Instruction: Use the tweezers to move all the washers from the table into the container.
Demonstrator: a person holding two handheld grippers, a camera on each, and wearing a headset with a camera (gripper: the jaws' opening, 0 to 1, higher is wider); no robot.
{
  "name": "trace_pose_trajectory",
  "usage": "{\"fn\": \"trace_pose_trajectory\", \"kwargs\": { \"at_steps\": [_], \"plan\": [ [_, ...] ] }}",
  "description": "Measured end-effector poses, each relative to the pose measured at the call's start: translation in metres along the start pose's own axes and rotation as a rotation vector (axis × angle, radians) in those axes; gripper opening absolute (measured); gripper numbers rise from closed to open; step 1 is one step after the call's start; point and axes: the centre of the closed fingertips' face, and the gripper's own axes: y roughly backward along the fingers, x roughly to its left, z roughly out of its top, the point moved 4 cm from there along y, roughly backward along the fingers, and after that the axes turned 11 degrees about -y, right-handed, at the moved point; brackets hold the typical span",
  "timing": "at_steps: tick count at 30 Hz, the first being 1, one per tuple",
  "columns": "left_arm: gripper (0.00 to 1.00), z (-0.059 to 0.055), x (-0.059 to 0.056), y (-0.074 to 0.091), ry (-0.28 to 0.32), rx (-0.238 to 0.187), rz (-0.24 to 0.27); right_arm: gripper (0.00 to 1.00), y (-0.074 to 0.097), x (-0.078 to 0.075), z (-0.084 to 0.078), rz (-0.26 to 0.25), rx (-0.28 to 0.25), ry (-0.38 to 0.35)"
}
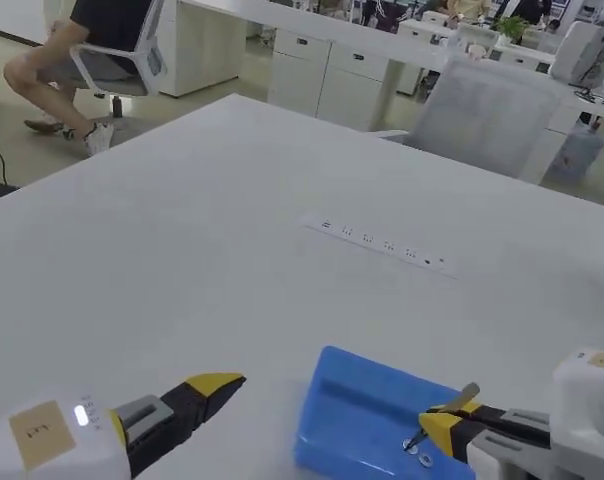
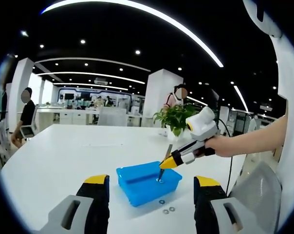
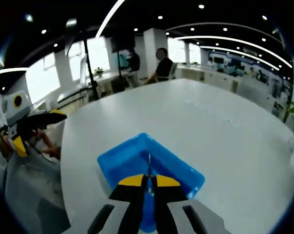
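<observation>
At five o'clock, over the container [image 1: 354,402], tweezers [image 1: 460,399] are clamped in the right tool [image 1: 443,426]; the left tool [image 1: 227,384] is spread, empty. The washer [image 2: 159,180] should be released low.

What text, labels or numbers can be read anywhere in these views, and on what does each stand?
No text is legible in any view.
Row of small printed marks on the table: too small to read.
Tan sticker on the left gripper: faint marks, too blurred to read.
</observation>
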Motion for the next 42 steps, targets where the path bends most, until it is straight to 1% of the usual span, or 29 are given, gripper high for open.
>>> {"fn": "trace_pose_trajectory", "kwargs": {
  "at_steps": [2,4,6,9,12,13,14,18,23,32,37,42],
  "plan": [
    [0.71,0.001,-0.002,-0.001,0.001,-0.001,-0.005,0.03,-0.004,-0.002,-0.003,-0.005,0.015,0.001],
    [0.71,0.000,-0.003,-0.001,-0.004,0.011,-0.005,0.03,-0.008,-0.005,-0.006,-0.008,0.026,-0.001],
    [0.71,0.001,-0.004,-0.002,-0.005,0.012,-0.007,0.03,-0.011,-0.006,-0.008,-0.007,0.035,-0.004],
    [0.71,0.000,-0.005,-0.002,-0.009,0.023,-0.007,0.03,-0.014,-0.006,-0.009,-0.003,0.040,-0.009],
    [0.70,0.000,-0.005,-0.003,-0.012,0.029,-0.008,0.03,-0.016,-0.007,-0.011,-0.004,0.045,0.001],
    [0.70,0.000,-0.005,-0.003,-0.014,0.032,-0.007,0.03,-0.016,-0.007,-0.010,-0.002,0.035,0.002],
    [0.70,-0.001,-0.005,-0.003,-0.014,0.038,-0.007,0.03,-0.015,-0.006,-0.011,-0.001,0.041,0.001],
    [0.70,-0.005,-0.006,-0.003,-0.015,0.062,-0.015,0.03,-0.015,-0.005,-0.010,-0.006,0.039,0.024],
    [0.68,-0.006,-0.006,-0.003,-0.025,0.075,-0.019,0.03,-0.008,0.000,-0.003,-0.005,0.012,0.026],
    [0.65,-0.008,-0.003,-0.001,-0.025,0.080,-0.008,0.03,0.016,0.016,0.012,0.010,-0.055,0.034],
    [0.64,-0.007,-0.002,0.000,-0.022,0.076,-0.005,0.03,0.033,0.032,0.017,0.039,-0.104,0.021],
    [0.63,-0.008,-0.002,0.000,-0.025,0.077,-0.012,0.03,0.039,0.049,0.011,0.073,-0.104,0.016]
  ]
}}
